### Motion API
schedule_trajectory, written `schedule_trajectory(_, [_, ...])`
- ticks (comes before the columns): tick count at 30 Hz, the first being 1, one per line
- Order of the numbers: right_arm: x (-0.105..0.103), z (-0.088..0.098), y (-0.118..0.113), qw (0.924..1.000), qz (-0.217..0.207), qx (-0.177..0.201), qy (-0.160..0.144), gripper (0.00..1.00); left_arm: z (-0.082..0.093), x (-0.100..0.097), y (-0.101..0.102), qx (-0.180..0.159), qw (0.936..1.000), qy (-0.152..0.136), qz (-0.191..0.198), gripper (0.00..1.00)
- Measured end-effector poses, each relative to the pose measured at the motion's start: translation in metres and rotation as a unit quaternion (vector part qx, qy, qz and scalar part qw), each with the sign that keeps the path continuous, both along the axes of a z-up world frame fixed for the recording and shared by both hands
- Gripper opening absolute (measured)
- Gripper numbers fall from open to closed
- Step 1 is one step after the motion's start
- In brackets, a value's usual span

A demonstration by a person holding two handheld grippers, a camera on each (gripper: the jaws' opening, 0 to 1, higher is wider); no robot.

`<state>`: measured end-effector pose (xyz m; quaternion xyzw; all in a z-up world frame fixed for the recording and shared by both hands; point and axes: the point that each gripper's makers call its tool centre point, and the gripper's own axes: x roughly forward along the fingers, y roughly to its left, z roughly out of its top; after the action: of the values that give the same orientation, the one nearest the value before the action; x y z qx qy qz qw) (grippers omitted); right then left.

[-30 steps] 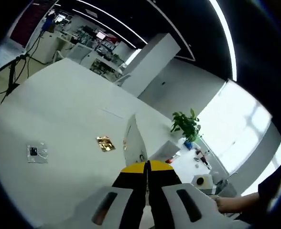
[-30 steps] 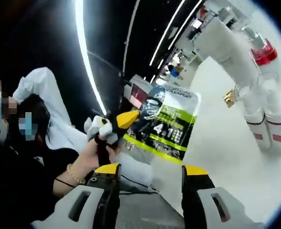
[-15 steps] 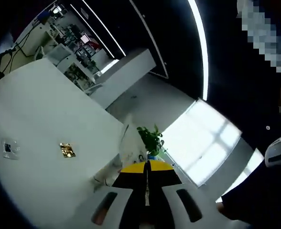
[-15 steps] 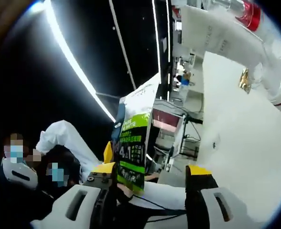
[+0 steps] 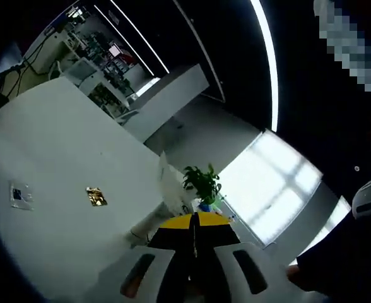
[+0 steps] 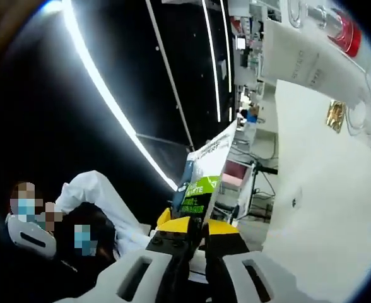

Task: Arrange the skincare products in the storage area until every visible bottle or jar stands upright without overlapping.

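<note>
White tabletop (image 5: 59, 158) is running across the left gripper view beneath dark ceiling light strips, with a gold foil square (image 5: 97, 196) and a clear sachet (image 5: 19, 193) lying flat on it. The left gripper (image 5: 194, 221) is holding its jaws pressed together; a pale sheet edge rising just beyond the tips suggests it is pinching the green sachet (image 6: 201, 173), though the contact itself is hidden. A potted plant (image 5: 202, 184) is standing beyond that edge.

In the right gripper view, the right gripper (image 6: 204, 227) has closed: half a second ago its jaws were spread wide on either side of the green sachet, and now they are pinching the sachet's lower edge. The sachet is being held in the air, well off the tabletop (image 6: 318, 189), and is turned nearly edge-on. Beside it, the red-capped bottle (image 6: 337, 28) is appearing at the view's upper right.

This closure indicates a two-gripper hold or handover is in progress; placement remains outstanding.
</note>
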<state>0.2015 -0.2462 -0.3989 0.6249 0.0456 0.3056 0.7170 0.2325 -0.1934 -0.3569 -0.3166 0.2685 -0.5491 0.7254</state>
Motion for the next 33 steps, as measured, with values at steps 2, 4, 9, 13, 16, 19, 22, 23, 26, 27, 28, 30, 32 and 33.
schedule_trajectory(2, [0.000, -0.003, 0.000, 0.9998, -0.002, -0.017, 0.005, 0.00, -0.006, -0.005, -0.001, 0.014, 0.9999, -0.003, -0.004, 0.02])
schedule_trajectory(4, [-0.001, -0.006, 0.000, 0.9994, 0.005, -0.035, 0.005, 0.00, -0.007, -0.008, -0.002, 0.012, 0.9999, 0.000, -0.007, 0.02])
schedule_trajectory(9, [-0.002, -0.009, -0.002, 0.9986, 0.003, -0.050, 0.017, 0.00, -0.019, -0.004, 0.002, 0.034, 0.9994, 0.009, 0.005, 0.02])
schedule_trajectory(13, [-0.002, -0.013, -0.003, 0.9971, -0.006, -0.072, 0.025, 0.00, -0.026, -0.002, 0.003, 0.053, 0.9985, 0.006, 0.014, 0.02])
schedule_trajectory(16, [-0.003, -0.016, -0.004, 0.9960, -0.011, -0.084, 0.030, 0.00, -0.037, 0.001, 0.006, 0.080, 0.9965, -0.011, 0.024, 0.08])
schedule_trajectory(19, [-0.005, -0.019, -0.003, 0.9946, -0.006, -0.099, 0.031, 0.00, -0.038, 0.003, 0.005, 0.060, 0.9978, 0.010, 0.026, 0.32])
schedule_trajectory(22, [-0.007, -0.018, -0.002, 0.9950, -0.003, -0.096, 0.025, 0.00, -0.042, 0.001, 0.003, 0.061, 0.9979, 0.015, 0.017, 0.34])
schedule_trajectory(23, [-0.007, -0.017, -0.002, 0.9952, -0.004, -0.095, 0.022, 0.00, -0.051, 0.003, 0.004, 0.083, 0.9962, 0.017, 0.021, 0.38])
schedule_trajectory(26, [-0.008, -0.015, -0.002, 0.9958, -0.004, -0.089, 0.021, 0.00, -0.053, -0.002, 0.000, 0.086, 0.9960, 0.020, 0.016, 0.38])
schedule_trajectory(27, [-0.009, -0.014, -0.002, 0.9958, -0.002, -0.089, 0.020, 0.00, -0.053, -0.002, -0.001, 0.083, 0.9962, 0.023, 0.015, 0.38])
schedule_trajectory(28, [-0.010, -0.014, -0.002, 0.9958, -0.001, -0.090, 0.019, 0.00, -0.053, -0.003, -0.002, 0.080, 0.9964, 0.024, 0.015, 0.37])
schedule_trajectory(30, [-0.011, -0.014, -0.001, 0.9959, 0.004, -0.088, 0.020, 0.00, -0.052, -0.006, -0.005, 0.079, 0.9965, 0.023, 0.013, 0.31])
schedule_trajectory(32, [-0.013, -0.013, 0.001, 0.9960, 0.010, -0.087, 0.017, 0.00, -0.052, -0.005, -0.007, 0.083, 0.9963, 0.017, 0.014, 0.20])
schedule_trajectory(33, [-0.014, -0.012, 0.003, 0.9960, 0.012, -0.087, 0.016, 0.00, -0.053, -0.003, -0.005, 0.085, 0.9961, 0.015, 0.014, 0.12])
